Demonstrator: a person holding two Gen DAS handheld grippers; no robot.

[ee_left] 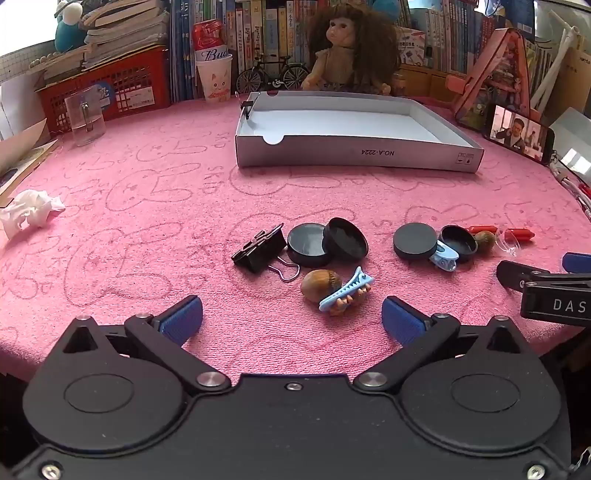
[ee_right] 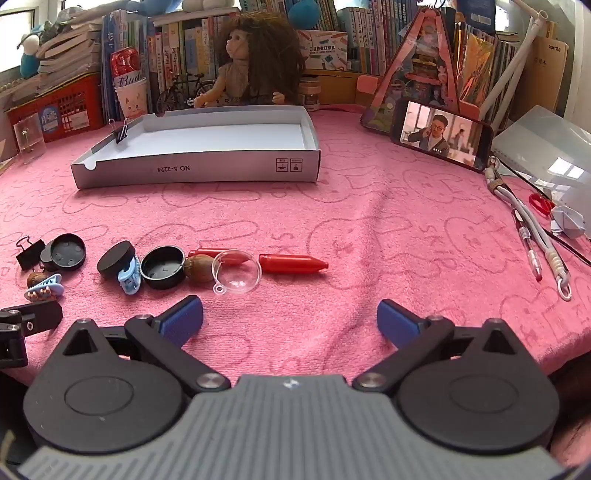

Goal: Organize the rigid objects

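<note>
Scissors [ee_right: 540,203] only in right view.

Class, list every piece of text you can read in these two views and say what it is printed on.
"NO.A-2224": upside down on the front wall of the white box.
"Bud...": partly hidden, on the red can.
"DAS": cut off, on the right gripper.
"xanita": brown board.
Book spines, box symbols: too small to read.

Black left gripper with blue pads [ee_left: 291,317] tilted downward, jaws spread wide, nothing between them. Grey-bodied right gripper with blue pads [ee_right: 290,317] likewise.
</note>
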